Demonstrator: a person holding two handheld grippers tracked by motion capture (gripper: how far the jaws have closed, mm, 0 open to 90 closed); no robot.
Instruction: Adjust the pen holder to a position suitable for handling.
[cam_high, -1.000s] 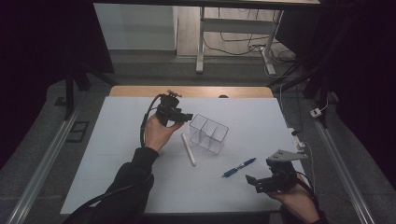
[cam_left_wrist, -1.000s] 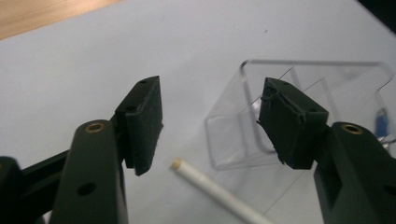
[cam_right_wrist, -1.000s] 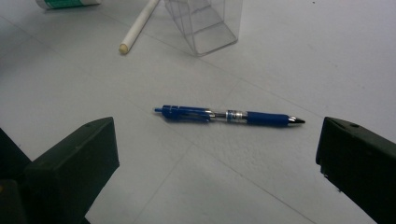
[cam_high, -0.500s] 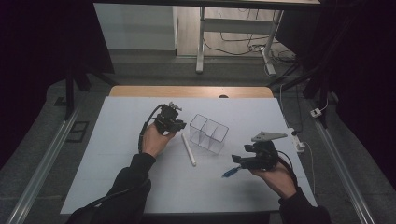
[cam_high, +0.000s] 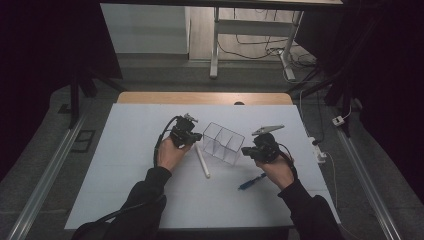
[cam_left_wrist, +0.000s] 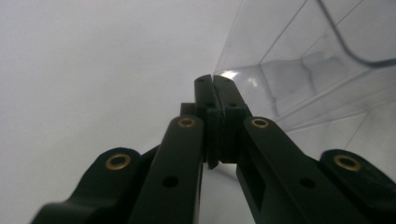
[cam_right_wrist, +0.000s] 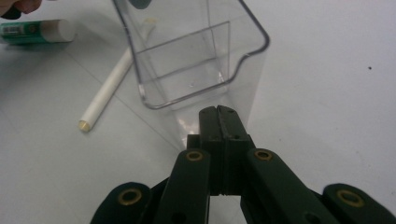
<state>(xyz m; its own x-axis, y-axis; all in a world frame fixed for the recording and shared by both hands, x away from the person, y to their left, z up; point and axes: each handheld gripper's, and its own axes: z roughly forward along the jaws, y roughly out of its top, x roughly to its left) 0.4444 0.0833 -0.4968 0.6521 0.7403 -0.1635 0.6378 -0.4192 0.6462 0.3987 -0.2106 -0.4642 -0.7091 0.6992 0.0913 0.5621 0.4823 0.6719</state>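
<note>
The left gripper (cam_high: 196, 136) sits at the left end of the clear plastic organizer (cam_high: 223, 143), its 2 jaws having just closed flat together with nothing between them, tips at the organizer's wall. The organizer stands upright mid-table on the white table (cam_high: 125, 150), with a white pen (cam_high: 202, 161) just beside it and a blue pen (cam_high: 251, 182) nearer the person. The right gripper (cam_high: 246, 151), jaws likewise just closed and empty, meets the organizer's right end. The box looks light, rigid and slick, likely brittle; pinching a thin wall at the rim should hold better than squeezing the smooth sides.
</note>
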